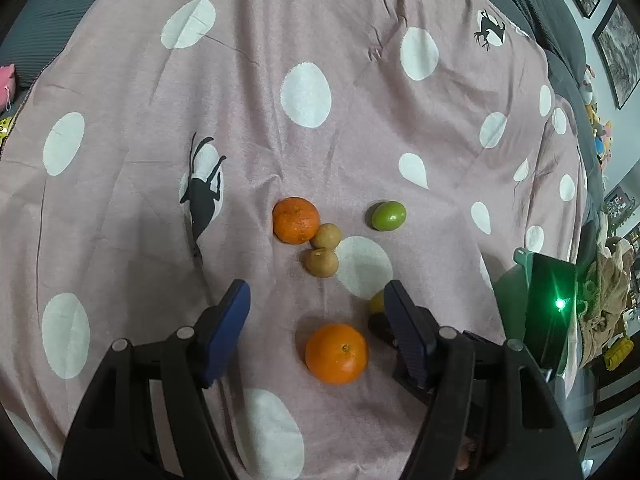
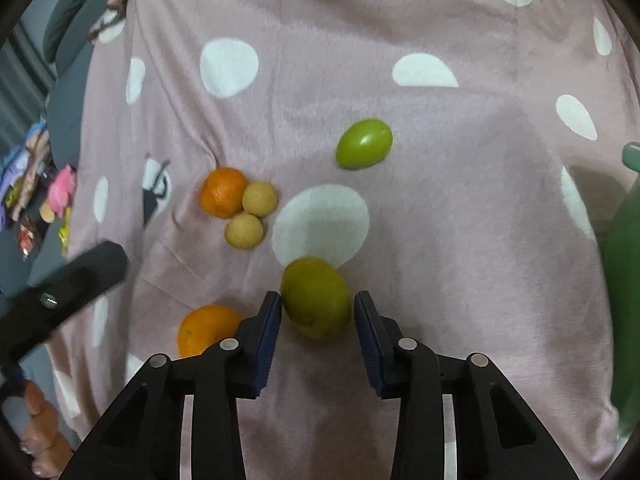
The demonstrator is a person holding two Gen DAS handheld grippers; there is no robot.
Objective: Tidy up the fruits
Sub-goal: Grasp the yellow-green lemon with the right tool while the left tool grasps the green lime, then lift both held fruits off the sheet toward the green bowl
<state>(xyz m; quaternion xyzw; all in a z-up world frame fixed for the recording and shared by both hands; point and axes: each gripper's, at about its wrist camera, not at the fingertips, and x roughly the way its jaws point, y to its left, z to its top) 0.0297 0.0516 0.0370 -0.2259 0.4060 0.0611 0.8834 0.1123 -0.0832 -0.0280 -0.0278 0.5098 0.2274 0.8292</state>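
Fruits lie on a pink spotted blanket (image 1: 280, 140). A far orange (image 1: 296, 220) touches two small tan fruits (image 1: 326, 236) (image 1: 322, 263). A green fruit (image 1: 389, 216) lies alone to the right. A near orange (image 1: 336, 353) lies between the fingers of my open left gripper (image 1: 316, 304), which hovers over it. In the right wrist view my right gripper (image 2: 317, 312) is open around a yellow-green fruit (image 2: 316, 298); the left pad touches it and the right pad stands just clear. The green fruit (image 2: 364, 143), far orange (image 2: 223, 192), tan fruits (image 2: 260, 199) and near orange (image 2: 208, 330) also show there.
A green container (image 2: 624, 300) stands at the blanket's right edge, seen dark with a green light in the left wrist view (image 1: 550, 312). Toys and clutter lie beyond the blanket's left edge (image 2: 36, 184). The left gripper's body (image 2: 64, 288) shows at the left.
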